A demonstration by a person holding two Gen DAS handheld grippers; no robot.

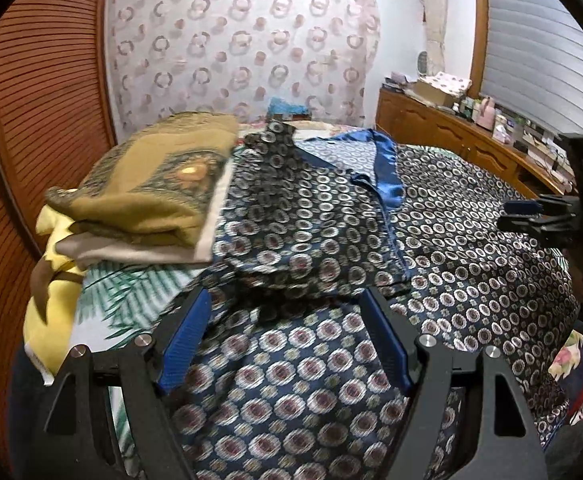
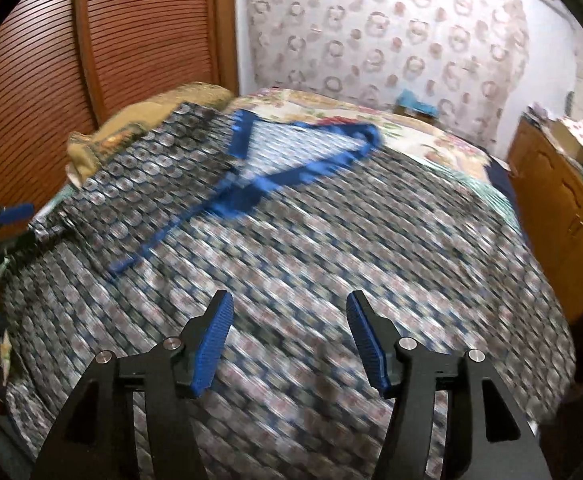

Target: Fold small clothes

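A navy garment with a ring pattern and blue satin trim [image 1: 331, 216] lies spread on the bed; it also shows, motion-blurred, in the right wrist view [image 2: 291, 240]. Its left side is folded over toward the middle, with the blue collar [image 2: 311, 152] at the far end. My left gripper [image 1: 287, 320] is open, its fingers low over the garment's near left part with cloth bunched between them. My right gripper [image 2: 289, 320] is open and empty above the garment's near part; it also shows at the right edge of the left wrist view [image 1: 531, 216].
A stack of folded clothes, olive on top [image 1: 151, 188], sits at the bed's left, over yellow cloth [image 1: 51, 300]. A wooden louvred wardrobe [image 1: 31, 120] stands on the left. A wooden cabinet with clutter [image 1: 471, 136] runs along the right. A patterned curtain [image 1: 243, 48] hangs behind.
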